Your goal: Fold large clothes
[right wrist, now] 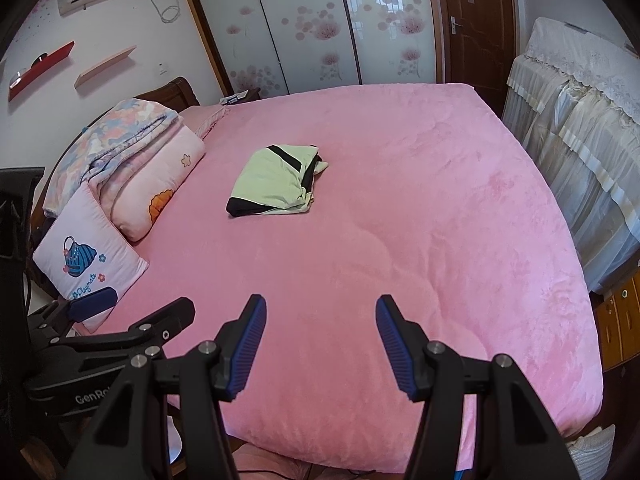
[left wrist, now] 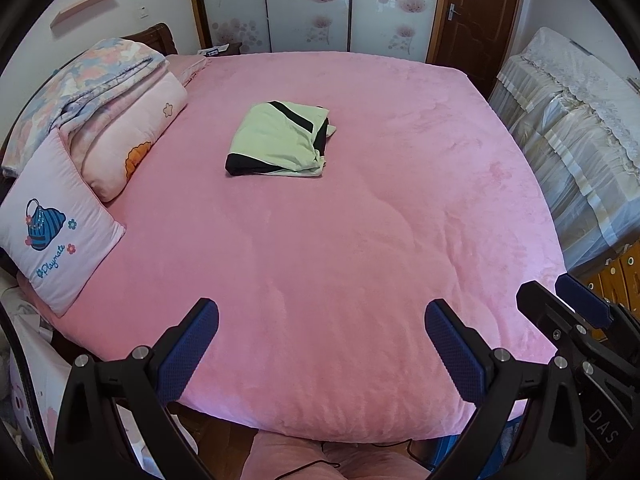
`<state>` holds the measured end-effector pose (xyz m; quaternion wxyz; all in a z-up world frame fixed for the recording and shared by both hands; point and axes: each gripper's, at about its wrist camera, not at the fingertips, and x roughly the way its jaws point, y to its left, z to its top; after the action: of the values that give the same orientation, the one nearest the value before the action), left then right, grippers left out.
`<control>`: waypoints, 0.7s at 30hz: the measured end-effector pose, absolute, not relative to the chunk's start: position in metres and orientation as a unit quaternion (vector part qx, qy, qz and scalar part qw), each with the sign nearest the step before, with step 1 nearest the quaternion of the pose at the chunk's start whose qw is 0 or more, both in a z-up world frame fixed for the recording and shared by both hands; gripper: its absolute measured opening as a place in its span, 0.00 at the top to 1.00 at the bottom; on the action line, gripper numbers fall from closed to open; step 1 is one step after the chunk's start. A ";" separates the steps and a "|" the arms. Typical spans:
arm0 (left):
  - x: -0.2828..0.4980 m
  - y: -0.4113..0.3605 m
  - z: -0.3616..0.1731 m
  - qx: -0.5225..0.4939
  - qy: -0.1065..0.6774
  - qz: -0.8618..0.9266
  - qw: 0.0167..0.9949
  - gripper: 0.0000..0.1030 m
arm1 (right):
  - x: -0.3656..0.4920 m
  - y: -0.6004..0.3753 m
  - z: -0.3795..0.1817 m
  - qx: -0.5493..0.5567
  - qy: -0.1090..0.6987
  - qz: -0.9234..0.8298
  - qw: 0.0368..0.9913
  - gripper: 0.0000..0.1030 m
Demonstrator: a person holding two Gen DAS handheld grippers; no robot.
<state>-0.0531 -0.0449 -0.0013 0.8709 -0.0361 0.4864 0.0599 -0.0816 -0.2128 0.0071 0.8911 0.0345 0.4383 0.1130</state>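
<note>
pink bed [left wrist: 360,280] | 1 folded garment [left wrist: 276,140] | 2 pillows | both grippers' jaws released, empty

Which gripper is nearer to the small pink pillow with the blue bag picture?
Left. The left gripper hangs over the bed's near edge, and the pillow lies just beyond it on its left. The right gripper is farther right along that edge. Both have open jaws, touching nothing.
</note>
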 end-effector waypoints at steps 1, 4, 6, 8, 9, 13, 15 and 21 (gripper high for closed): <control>-0.053 -0.045 -0.001 -0.036 0.487 0.060 0.871 0.01 | -0.081 -0.213 0.007 0.035 0.439 0.112 0.891 0.44; -0.053 -0.045 -0.001 -0.034 0.485 0.062 0.871 0.01 | -0.081 -0.214 0.003 0.036 0.442 0.111 0.890 0.44; -0.053 -0.044 -0.001 -0.031 0.485 0.064 0.872 0.01 | -0.079 -0.214 0.002 0.036 0.444 0.112 0.888 0.44; -0.053 -0.043 -0.002 -0.031 0.485 0.065 0.871 0.01 | -0.078 -0.213 0.002 0.036 0.445 0.112 0.888 0.44; -0.052 -0.043 -0.002 -0.031 0.486 0.065 0.871 0.01 | -0.078 -0.212 0.002 0.035 0.445 0.112 0.888 0.44; -0.052 -0.042 -0.002 -0.030 0.487 0.065 0.870 0.01 | -0.078 -0.211 0.002 0.036 0.446 0.112 0.887 0.44; -0.052 -0.042 -0.003 -0.031 0.488 0.065 0.870 0.01 | -0.078 -0.211 0.002 0.036 0.447 0.111 0.887 0.44; -0.051 -0.041 -0.003 -0.031 0.490 0.064 0.869 0.01 | -0.078 -0.210 0.001 0.036 0.448 0.111 0.887 0.44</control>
<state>-0.0510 -0.0414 -0.0034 0.8688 -0.0305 0.4901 0.0643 -0.0784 -0.2097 0.0012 0.8866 0.0359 0.4476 0.1108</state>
